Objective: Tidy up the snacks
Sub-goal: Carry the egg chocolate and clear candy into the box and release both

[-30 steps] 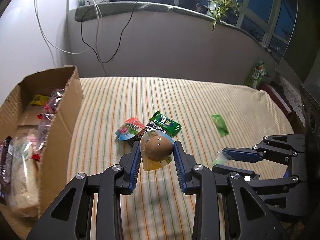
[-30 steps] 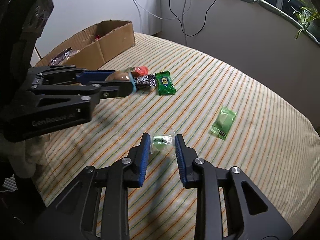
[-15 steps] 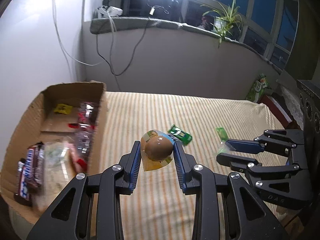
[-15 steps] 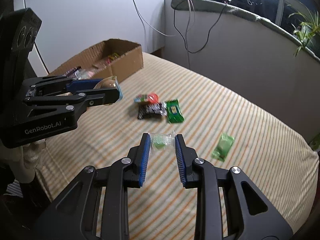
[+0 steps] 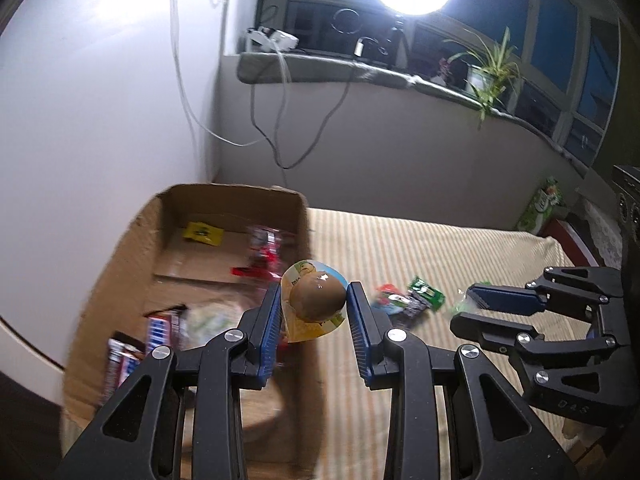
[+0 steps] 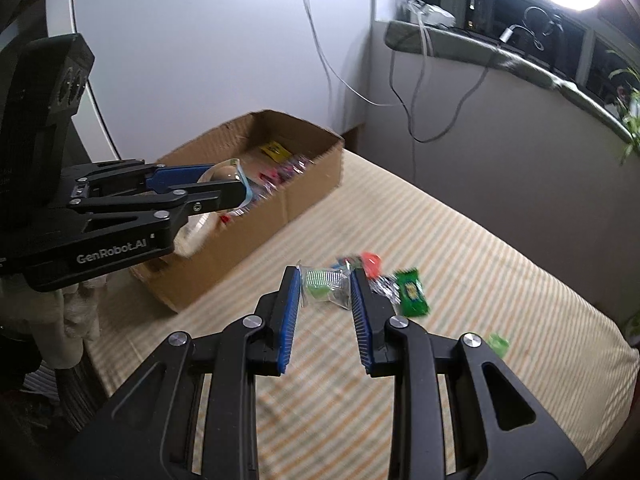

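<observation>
My left gripper (image 5: 314, 310) is shut on a jelly cup (image 5: 316, 304) with a brown dome and a yellow lid, held in the air over the right wall of an open cardboard box (image 5: 168, 216). From the right wrist view the left gripper (image 6: 236, 188) hangs above the box (image 6: 304, 184). My right gripper (image 6: 325, 288) is shut on a clear packet with a green sweet (image 6: 324, 286), above the striped bed (image 6: 480, 280). In the left wrist view the right gripper (image 5: 466, 306) sits to the right, over the bed.
The box holds several wrapped snacks, among them a yellow packet (image 5: 202, 234) and chocolate bars (image 5: 124, 360). A small heap of snacks (image 6: 396, 280) and a lone green packet (image 6: 498, 344) lie on the bed. Cables hang down the wall beyond the box.
Both grippers have risen and swung left toward the box, each still holding its snack. The left gripper now hangs over the box's right wall; the snack heap has fallen behind to the right.
</observation>
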{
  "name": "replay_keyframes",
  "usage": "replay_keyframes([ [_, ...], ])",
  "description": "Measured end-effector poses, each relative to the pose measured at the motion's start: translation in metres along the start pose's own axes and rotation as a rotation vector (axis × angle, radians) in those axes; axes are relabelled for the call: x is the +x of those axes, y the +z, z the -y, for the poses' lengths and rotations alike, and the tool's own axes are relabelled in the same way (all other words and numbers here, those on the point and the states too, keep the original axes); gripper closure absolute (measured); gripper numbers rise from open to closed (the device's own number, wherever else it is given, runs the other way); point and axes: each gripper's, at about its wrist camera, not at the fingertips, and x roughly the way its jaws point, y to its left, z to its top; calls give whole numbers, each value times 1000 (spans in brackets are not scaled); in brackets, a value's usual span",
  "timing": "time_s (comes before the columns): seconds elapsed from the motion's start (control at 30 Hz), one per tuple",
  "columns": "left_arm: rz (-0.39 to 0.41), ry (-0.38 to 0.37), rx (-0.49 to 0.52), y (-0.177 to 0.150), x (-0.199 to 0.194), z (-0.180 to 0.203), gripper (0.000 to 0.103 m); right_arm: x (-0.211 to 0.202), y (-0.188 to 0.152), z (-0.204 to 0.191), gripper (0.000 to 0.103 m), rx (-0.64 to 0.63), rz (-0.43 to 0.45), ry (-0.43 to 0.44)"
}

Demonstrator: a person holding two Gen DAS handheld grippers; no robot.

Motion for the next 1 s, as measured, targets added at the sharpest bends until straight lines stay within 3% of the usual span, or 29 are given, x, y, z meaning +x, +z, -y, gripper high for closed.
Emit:
replay_keyframes([
  [0.4, 1, 44, -42, 11, 2, -49, 72, 25, 34, -39, 76, -53, 11, 58],
  [1.0, -1, 54, -75, 21, 11, -79, 72, 58, 62, -66, 76, -88, 0, 111],
])
